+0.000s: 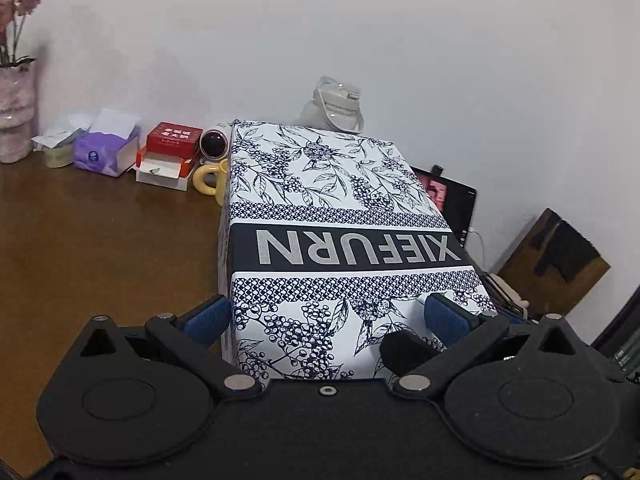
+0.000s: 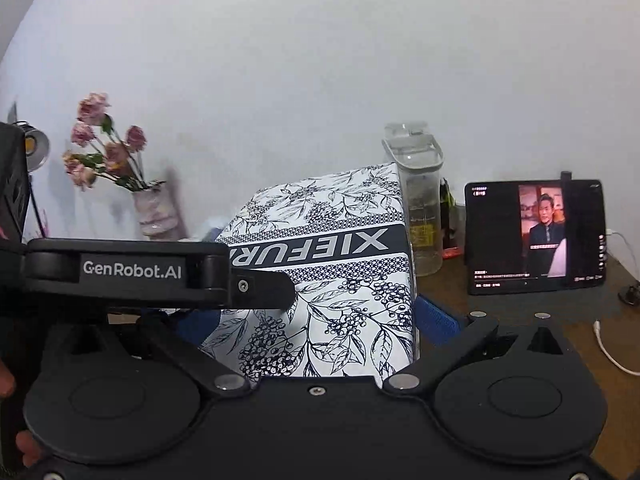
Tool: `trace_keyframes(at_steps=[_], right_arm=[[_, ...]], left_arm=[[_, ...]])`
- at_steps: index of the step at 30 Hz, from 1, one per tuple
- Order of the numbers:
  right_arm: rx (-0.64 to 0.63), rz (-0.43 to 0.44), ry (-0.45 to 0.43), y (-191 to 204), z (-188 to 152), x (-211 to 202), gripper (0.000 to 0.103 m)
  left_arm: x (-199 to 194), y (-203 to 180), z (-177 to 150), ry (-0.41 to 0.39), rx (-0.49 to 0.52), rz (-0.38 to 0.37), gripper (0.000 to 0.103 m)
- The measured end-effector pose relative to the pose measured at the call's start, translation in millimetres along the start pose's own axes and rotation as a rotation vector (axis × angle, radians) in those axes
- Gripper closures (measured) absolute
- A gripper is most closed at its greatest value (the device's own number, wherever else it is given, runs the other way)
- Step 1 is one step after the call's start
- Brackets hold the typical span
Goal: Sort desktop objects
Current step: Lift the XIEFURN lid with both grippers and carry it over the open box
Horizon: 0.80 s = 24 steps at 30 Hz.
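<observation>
Here the left hand-held gripper (image 1: 328,316) has its blue-padded fingers (image 1: 208,322) spread wide on either side of a patterned box (image 1: 340,216) printed XIEFURN, the pads against its near end. The right hand-held gripper (image 2: 316,320) likewise straddles the same box (image 2: 332,264), its pads at the box's two sides, so both appear clamped on it. The box sits on the brown bench (image 1: 100,240) and blocks most of what lies behind. To its left stand a yellow mug (image 1: 210,180), a red and white carton (image 1: 168,156), a purple tissue pack (image 1: 106,152) and a vase of pink flowers (image 1: 16,112). Behind it rises a clear lidded jug (image 2: 420,200). To the right a tablet (image 2: 536,236) stands playing video, with a white cable (image 2: 612,352) trailing beside it
</observation>
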State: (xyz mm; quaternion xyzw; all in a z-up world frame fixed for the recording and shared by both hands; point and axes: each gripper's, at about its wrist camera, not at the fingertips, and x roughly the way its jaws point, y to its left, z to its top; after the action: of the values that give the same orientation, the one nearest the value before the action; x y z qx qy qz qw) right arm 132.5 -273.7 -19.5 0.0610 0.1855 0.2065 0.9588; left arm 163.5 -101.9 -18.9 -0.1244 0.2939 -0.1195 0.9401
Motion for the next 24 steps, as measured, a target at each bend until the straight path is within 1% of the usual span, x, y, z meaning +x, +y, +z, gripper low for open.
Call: trace_keyframes(at_steps=[6,11,18,24], right_arm=[[0.002,0.002,0.077,-16.1,13.4,67.2,0.000],[0.013,-0.002,0.115,-27.4,19.2,107.0,0.000],[0.053,0.002,0.149,-43.4,15.3,134.8,0.000],[0.077,0.011,0.172,-51.8,7.8,148.3,0.000]], left_arm=[[64.1,26.3,30.6,0.057,-0.059,0.019,0.000],[93.5,35.2,46.9,0.096,-0.076,0.038,0.000],[123.7,38.0,56.3,0.128,-0.068,0.063,0.000],[135.6,38.9,54.7,0.149,-0.065,0.087,0.000]])
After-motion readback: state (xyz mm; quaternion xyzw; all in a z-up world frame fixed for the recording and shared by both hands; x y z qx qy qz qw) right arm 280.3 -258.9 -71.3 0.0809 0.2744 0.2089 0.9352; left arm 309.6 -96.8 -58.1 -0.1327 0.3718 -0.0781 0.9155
